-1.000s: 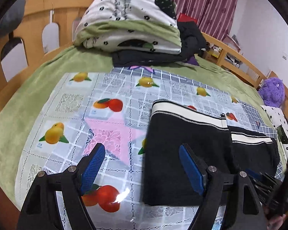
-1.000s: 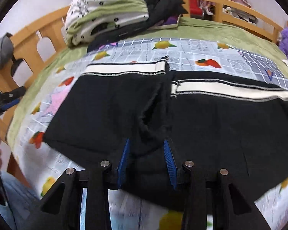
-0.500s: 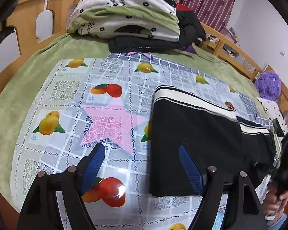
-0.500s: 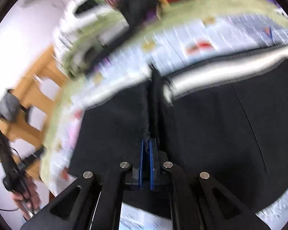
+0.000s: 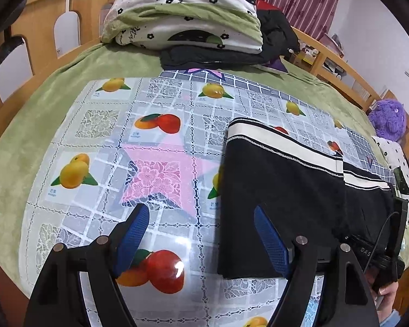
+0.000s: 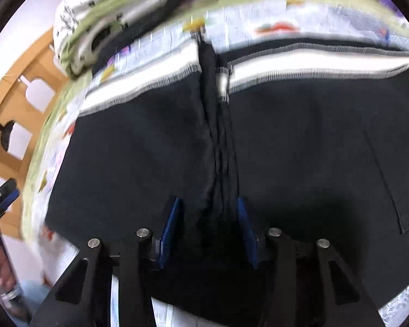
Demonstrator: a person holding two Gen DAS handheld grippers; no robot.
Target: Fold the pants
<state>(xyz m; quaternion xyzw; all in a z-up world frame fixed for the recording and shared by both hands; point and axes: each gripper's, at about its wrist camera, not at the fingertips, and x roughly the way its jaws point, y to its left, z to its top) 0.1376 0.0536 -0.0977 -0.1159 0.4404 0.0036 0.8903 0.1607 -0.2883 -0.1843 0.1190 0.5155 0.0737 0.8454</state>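
Left tongs [image 5: 199,234] spread wide, holding nothing, over the fruit-print tablecloth [image 5: 101,125] on the bed; right blue pad overlaps the black pants' [image 5: 280,190] left edge. Right tongs [image 6: 208,226] partly apart, straddling the bunched centre seam, not clamped. Pants lie flat, long axis left-right, white-striped waistband [image 6: 300,68] on the far side. Folded quilt [image 5: 188,13] and dark clothes [image 5: 275,35] piled by the headboard; purple plush [image 5: 387,120] far right, left view only. Right view blurred.
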